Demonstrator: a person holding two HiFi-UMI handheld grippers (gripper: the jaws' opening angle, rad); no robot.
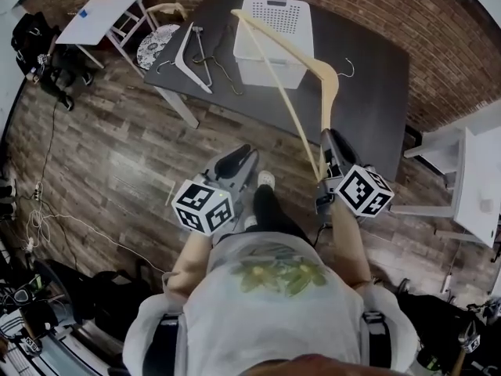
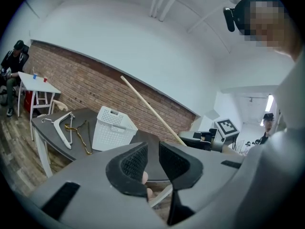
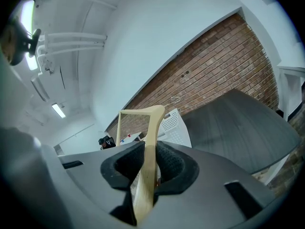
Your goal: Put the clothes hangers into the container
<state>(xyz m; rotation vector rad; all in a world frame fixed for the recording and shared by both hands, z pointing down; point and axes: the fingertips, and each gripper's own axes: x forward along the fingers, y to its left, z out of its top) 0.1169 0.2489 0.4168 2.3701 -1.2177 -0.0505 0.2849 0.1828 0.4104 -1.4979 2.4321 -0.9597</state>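
Observation:
My right gripper (image 1: 328, 138) is shut on the lower end of a pale wooden hanger (image 1: 291, 77). The hanger slants up over the white perforated basket (image 1: 274, 37) on the dark table (image 1: 376, 92). In the right gripper view the wooden hanger (image 3: 151, 128) stands clamped between the pads of the right gripper (image 3: 150, 159). My left gripper (image 1: 243, 153) hangs before the table's near edge. Its jaws (image 2: 153, 159) are slightly apart with nothing between them. A white hanger (image 1: 188, 57) and thin metal hangers (image 1: 215, 67) lie on the table left of the basket.
A small white table (image 1: 106, 10) and a chair with a patterned seat (image 1: 156, 45) stand at the far left. A person sits beyond them (image 1: 47, 61). White furniture (image 1: 470, 178) stands at the right. Cables lie on the wooden floor (image 1: 39, 210).

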